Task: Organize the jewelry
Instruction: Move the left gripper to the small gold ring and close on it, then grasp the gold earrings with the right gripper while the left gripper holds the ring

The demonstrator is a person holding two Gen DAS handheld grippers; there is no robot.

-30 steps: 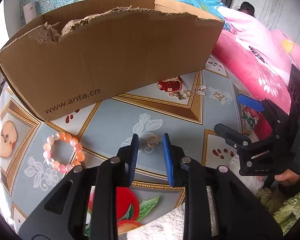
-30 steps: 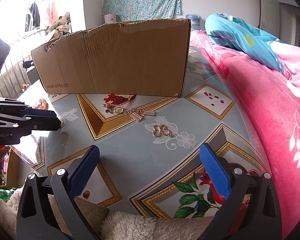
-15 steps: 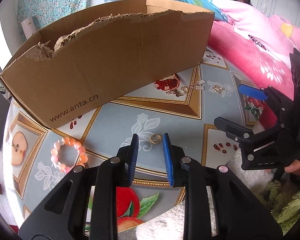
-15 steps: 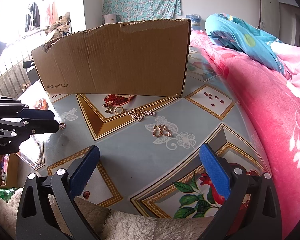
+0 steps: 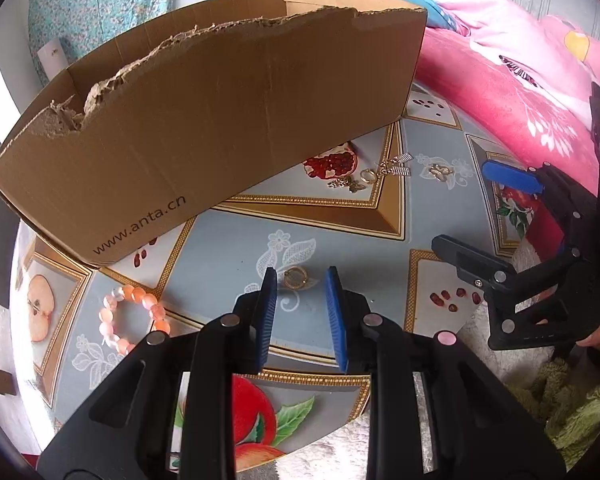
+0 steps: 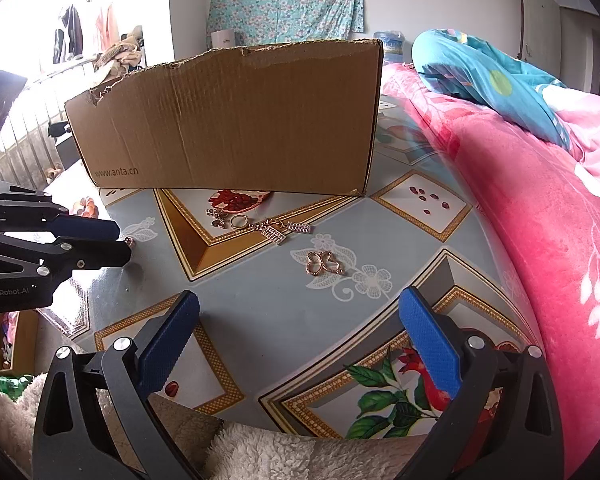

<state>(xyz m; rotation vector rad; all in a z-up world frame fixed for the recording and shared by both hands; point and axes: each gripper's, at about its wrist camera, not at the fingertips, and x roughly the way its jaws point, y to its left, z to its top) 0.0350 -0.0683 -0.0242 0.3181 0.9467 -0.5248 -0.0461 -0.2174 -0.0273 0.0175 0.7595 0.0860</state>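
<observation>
The cardboard box [image 5: 204, 120] is the biggest thing on the table [image 5: 236, 240]: it stands at the far side with its near wall torn along the top and its mouth open upward, and it looks like the place where the jewelry is to go. A pink blanket [image 6: 540, 216] on the bed runs along the table's right edge, clear of the work.

The step in hand appears to be the pick-up of a single piece. The left gripper [image 5: 301, 280] hangs tilted down over the table with its fingers a narrow way apart and nothing between them; the gold ring [image 5: 295, 278] lies flat on the table, framed in the gap just past the tips. The right gripper [image 6: 300, 312] waits low at the near edge, fingers wide apart and empty.

The next move likely calls for lowering the left gripper until the tips straddle the ring, then closing gently. The ring is thin, flat and on a glossy table, so it may slide or slip out from under the pads; a steep approach should help.

Other pieces wait their turn. A pink bead bracelet [image 5: 130, 318] lies to the left of the ring, near the box corner. A cluster of small gold pieces [image 6: 256, 224] sits close to the box wall, and a butterfly pendant [image 6: 324, 263] lies apart, nearer the right gripper. Nothing blocks the way to the ring; the box's tall wall must be cleared on the way in.
</observation>
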